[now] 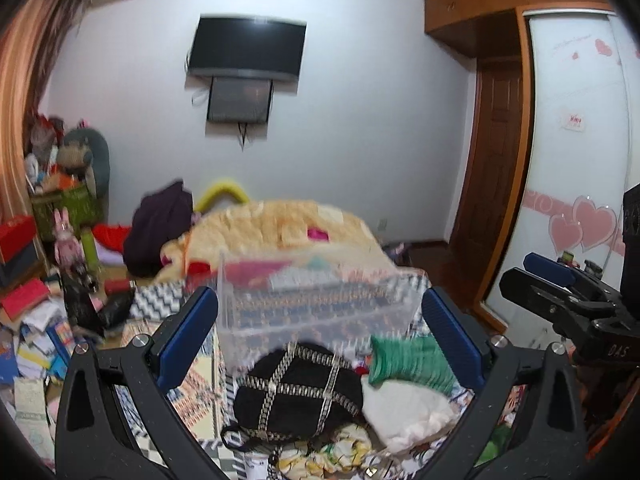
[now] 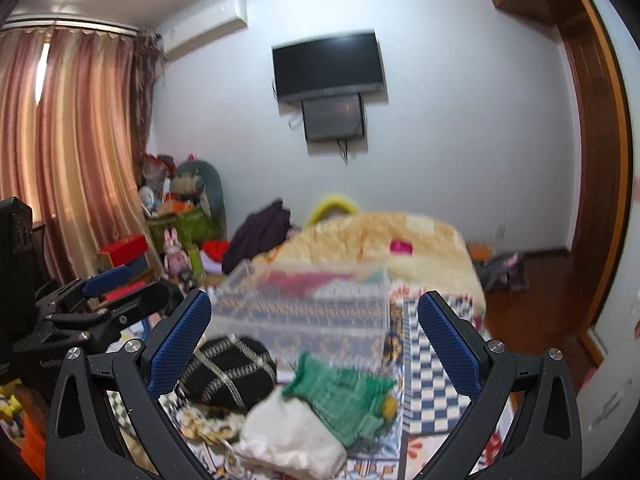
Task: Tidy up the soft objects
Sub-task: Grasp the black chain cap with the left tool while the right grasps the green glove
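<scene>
A pile of soft things lies on the patterned bed just below both grippers: a black knit piece with gold lattice [image 1: 298,390] [image 2: 230,372], a green knit piece [image 1: 412,362] [image 2: 344,394] and a white fluffy piece [image 1: 408,414] [image 2: 290,440]. A clear plastic box [image 1: 316,300] [image 2: 304,300] stands behind them. My left gripper [image 1: 320,332] is open and empty above the black piece. My right gripper [image 2: 314,340] is open and empty above the green piece; it also shows in the left wrist view [image 1: 548,276].
A yellow fluffy blanket [image 1: 288,224] [image 2: 384,236] covers the bed's far end, with a dark garment [image 1: 160,224] beside it. Boxes, papers and plush toys [image 1: 60,208] crowd the floor at left. A wooden door [image 1: 492,152] and wardrobe stand at right.
</scene>
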Motion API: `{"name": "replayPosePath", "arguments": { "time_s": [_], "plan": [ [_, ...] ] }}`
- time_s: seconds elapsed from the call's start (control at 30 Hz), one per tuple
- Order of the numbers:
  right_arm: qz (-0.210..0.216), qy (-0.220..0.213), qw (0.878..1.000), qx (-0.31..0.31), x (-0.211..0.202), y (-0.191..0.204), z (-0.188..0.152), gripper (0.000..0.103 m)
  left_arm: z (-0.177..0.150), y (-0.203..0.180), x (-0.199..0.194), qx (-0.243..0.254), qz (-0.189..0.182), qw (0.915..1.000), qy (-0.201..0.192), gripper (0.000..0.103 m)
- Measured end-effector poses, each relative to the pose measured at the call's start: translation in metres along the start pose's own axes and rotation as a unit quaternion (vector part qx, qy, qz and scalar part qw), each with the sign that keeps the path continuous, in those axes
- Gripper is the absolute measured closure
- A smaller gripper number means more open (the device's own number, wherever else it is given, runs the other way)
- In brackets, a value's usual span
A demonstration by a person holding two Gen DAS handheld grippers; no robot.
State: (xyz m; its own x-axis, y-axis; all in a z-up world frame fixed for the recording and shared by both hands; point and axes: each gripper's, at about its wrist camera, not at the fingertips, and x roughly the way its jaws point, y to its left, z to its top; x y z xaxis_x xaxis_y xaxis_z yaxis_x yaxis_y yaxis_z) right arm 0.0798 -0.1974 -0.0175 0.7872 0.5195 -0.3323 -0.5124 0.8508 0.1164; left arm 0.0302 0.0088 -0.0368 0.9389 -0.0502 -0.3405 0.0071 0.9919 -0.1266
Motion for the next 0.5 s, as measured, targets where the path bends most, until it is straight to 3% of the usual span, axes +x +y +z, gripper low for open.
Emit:
{"name": "replayPosePath", "arguments": {
  "time_s": [0.2,0.43,0.5],
  "plan": [
    [0.001,0.073,0.997,0.021,0.031,-0.017,-0.029,0.0,-0.031,0.017,0.041,-0.026,-0.003,0.9966,0.078,0.0],
    [-0.008,0.138,0.99,0.042,0.055,-0.035,-0.056,0.001,-0.063,0.031,0.074,-0.05,-0.001,0.9894,0.136,0.0],
    [-0.008,0.151,0.987,0.05,0.061,-0.039,-0.062,0.009,-0.067,0.035,0.08,-0.058,-0.002,0.988,0.143,0.012]
  ]
}}
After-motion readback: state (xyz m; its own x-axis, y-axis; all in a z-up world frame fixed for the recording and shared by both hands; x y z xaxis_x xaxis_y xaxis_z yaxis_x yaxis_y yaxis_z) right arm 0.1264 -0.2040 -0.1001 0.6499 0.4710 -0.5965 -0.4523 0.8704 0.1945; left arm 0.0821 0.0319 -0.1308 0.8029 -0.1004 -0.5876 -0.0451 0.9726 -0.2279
